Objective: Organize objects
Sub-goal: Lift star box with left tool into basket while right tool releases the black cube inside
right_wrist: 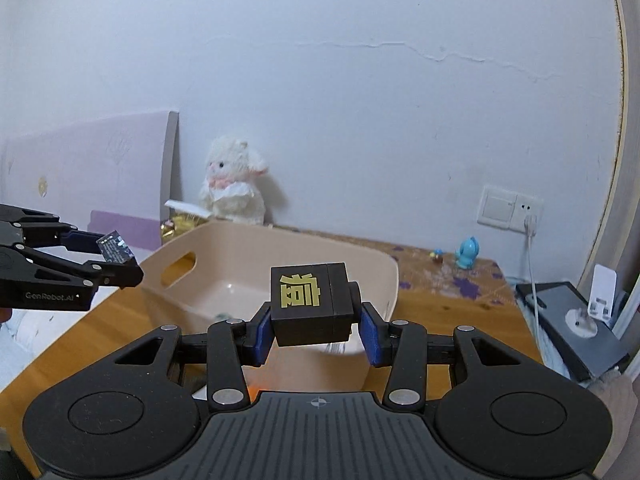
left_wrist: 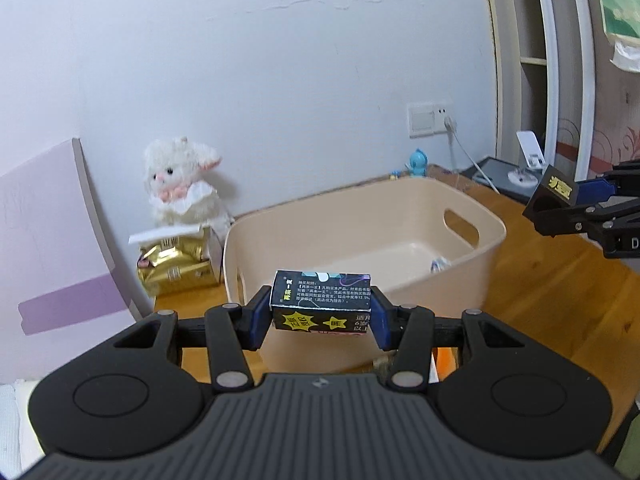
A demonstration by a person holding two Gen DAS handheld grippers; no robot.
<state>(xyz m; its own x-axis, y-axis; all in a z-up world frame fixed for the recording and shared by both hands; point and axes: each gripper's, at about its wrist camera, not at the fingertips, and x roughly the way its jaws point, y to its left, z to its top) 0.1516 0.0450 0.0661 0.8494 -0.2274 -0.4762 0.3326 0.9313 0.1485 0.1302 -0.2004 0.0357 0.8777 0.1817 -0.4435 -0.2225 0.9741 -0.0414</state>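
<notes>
My left gripper [left_wrist: 322,312] is shut on a small black printed card box [left_wrist: 322,300] and holds it in the air at the near rim of the beige plastic bin [left_wrist: 360,216]. My right gripper [right_wrist: 316,330] is shut on a black cube with a gold character [right_wrist: 312,304], held above the near edge of the bin [right_wrist: 360,252]. Each gripper shows in the other's view: the right one at the bin's right [left_wrist: 560,204], the left one at its left [right_wrist: 116,260]. A small wrapped item [left_wrist: 439,265] lies on the bin floor.
The bin stands on a wooden table [left_wrist: 560,300] against a white wall. A white plush lamb [left_wrist: 180,184] and a gold tissue pack [left_wrist: 176,268] sit behind it at the left. A blue figurine [right_wrist: 467,254], a phone stand [right_wrist: 596,300] and a dark tablet [right_wrist: 576,332] are at the right.
</notes>
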